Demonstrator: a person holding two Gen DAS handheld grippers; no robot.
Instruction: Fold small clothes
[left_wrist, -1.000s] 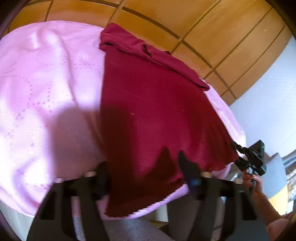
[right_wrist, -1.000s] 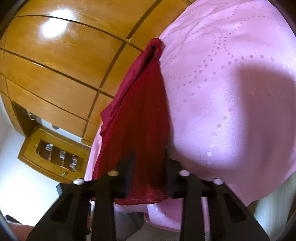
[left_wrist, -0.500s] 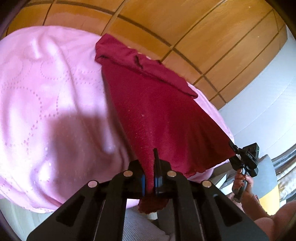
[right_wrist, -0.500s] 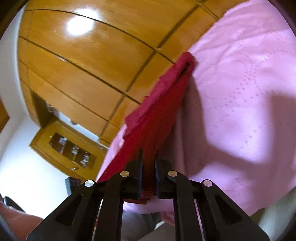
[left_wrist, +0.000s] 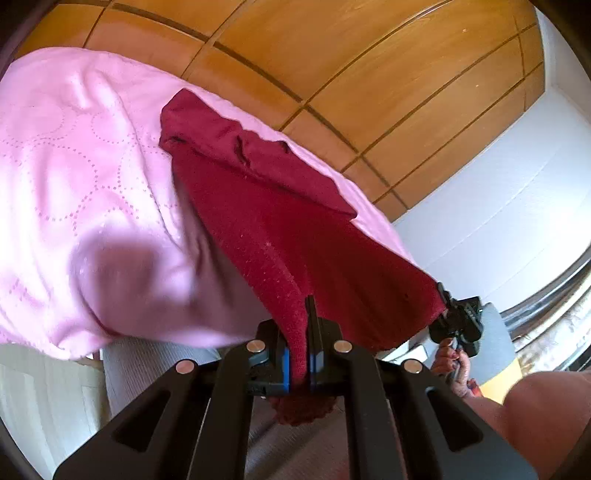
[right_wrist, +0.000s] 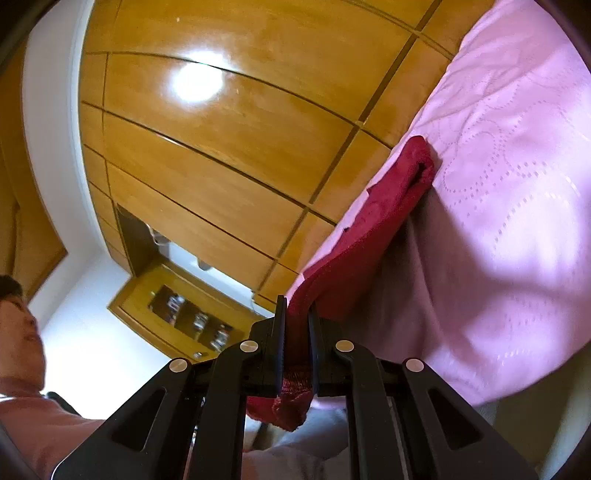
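On the pink quilted bedspread, a dark red garment lies with its far end resting on the cover near the wooden wall panels, while its near hem is raised off the bed at 2 corners. The left tool has its jaws pressed together on 1 corner of that hem, with a bunch of red fabric hanging out below them. From there the cloth runs taut to the other corner, where the right tool shows small in the left wrist view, carried by the person's right hand.

From the right wrist view, the right tool is likewise clamped tight on the garment, a wad of hem spilling beneath its jaws, and the cloth rises from it edge-on toward a folded end lying on the bedspread. The person's face shows at the left edge, beside a wooden cabinet.
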